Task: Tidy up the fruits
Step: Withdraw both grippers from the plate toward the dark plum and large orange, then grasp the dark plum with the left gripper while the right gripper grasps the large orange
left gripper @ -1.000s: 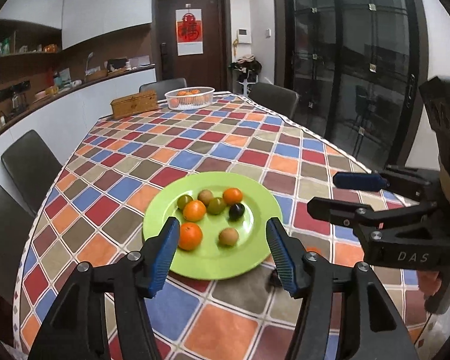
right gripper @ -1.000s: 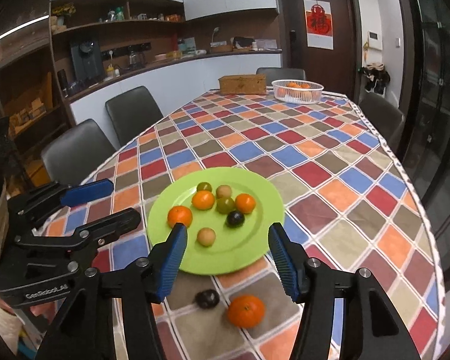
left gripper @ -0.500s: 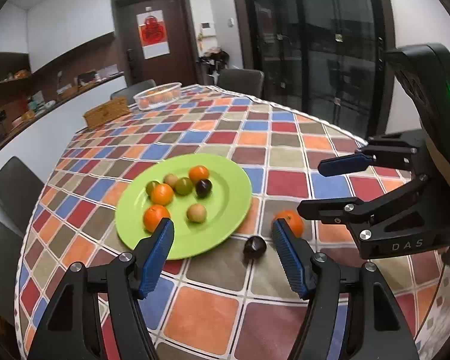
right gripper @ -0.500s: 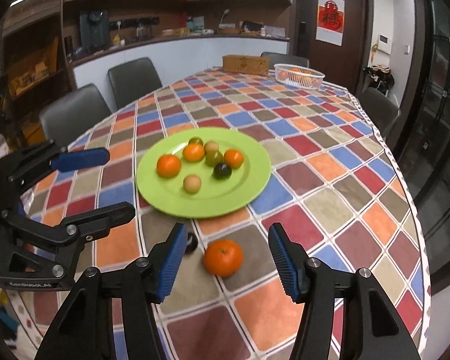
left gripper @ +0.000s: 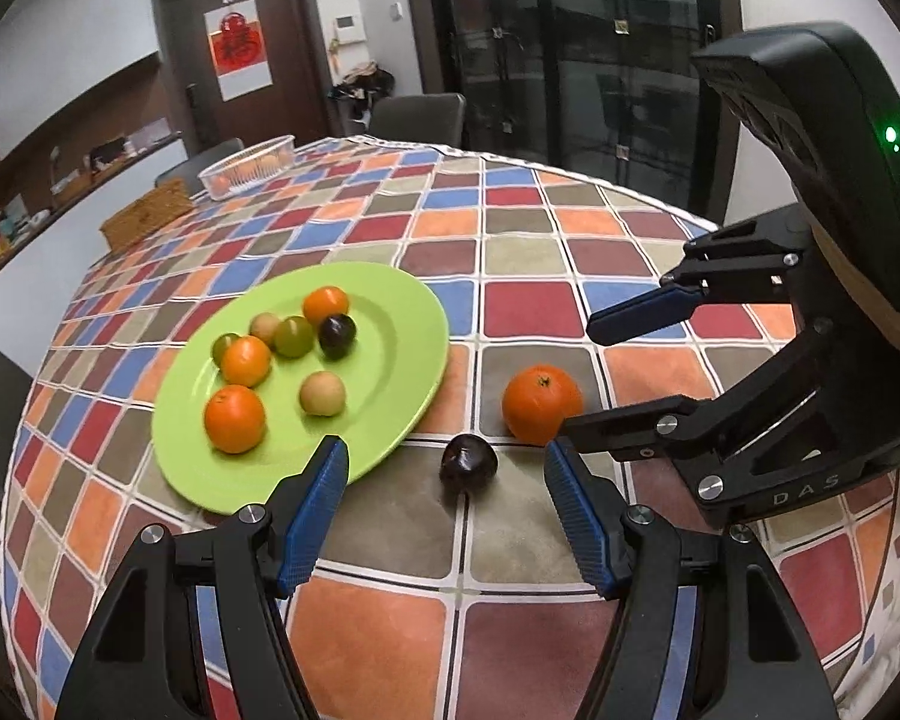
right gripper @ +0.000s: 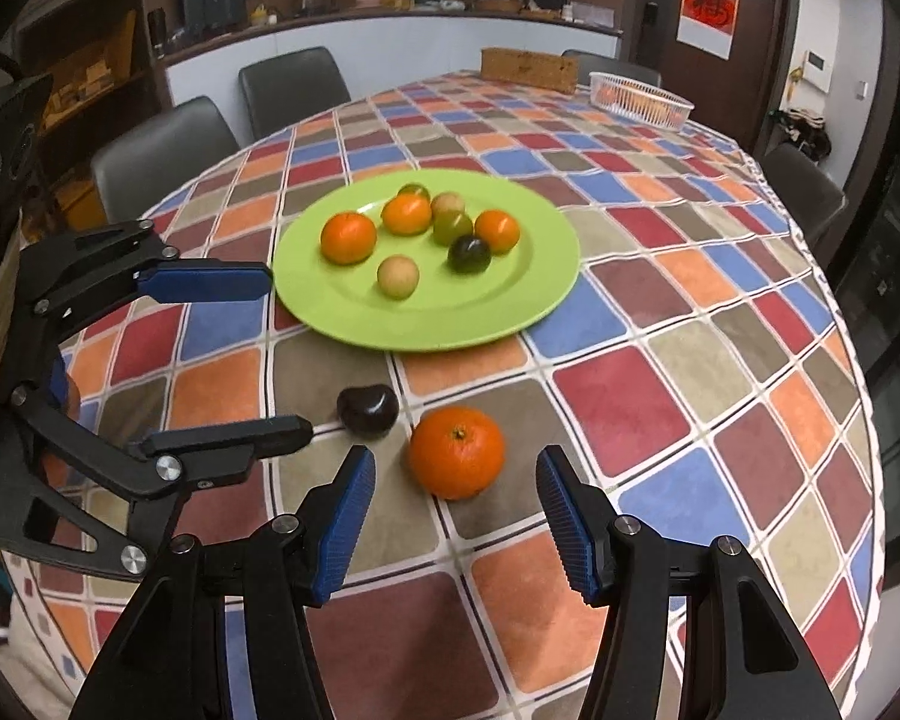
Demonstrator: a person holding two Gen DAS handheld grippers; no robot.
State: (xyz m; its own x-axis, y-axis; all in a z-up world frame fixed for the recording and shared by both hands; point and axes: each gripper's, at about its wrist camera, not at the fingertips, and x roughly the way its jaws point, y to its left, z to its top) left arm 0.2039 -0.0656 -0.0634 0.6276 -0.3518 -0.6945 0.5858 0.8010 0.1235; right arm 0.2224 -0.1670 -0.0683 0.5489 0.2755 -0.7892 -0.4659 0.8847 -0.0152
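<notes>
A green plate [left gripper: 390, 372] [right gripper: 546, 276] holds several small fruits: oranges, green ones, tan ones and a dark plum. Off the plate on the checked cloth lie a dark plum [left gripper: 468, 463] [right gripper: 367, 410] and an orange [left gripper: 541, 403] [right gripper: 456, 453]. My left gripper [left gripper: 447, 498] is open and empty, with the loose plum just ahead between its fingers. My right gripper [right gripper: 453, 510] is open and empty, with the loose orange just ahead between its fingers. Each gripper shows in the other's view, the right one [left gripper: 630, 372] and the left one [right gripper: 234, 354].
A white basket [left gripper: 249, 168] [right gripper: 642, 99] of oranges and a wooden box [left gripper: 147, 219] [right gripper: 528, 69] stand at the table's far end. Grey chairs [right gripper: 162, 150] line the table's sides. The table edge is close on the near side.
Both grippers have moved down and closer to the table. The loose plum and orange now sit larger and nearer between the fingers. Both stay open.
</notes>
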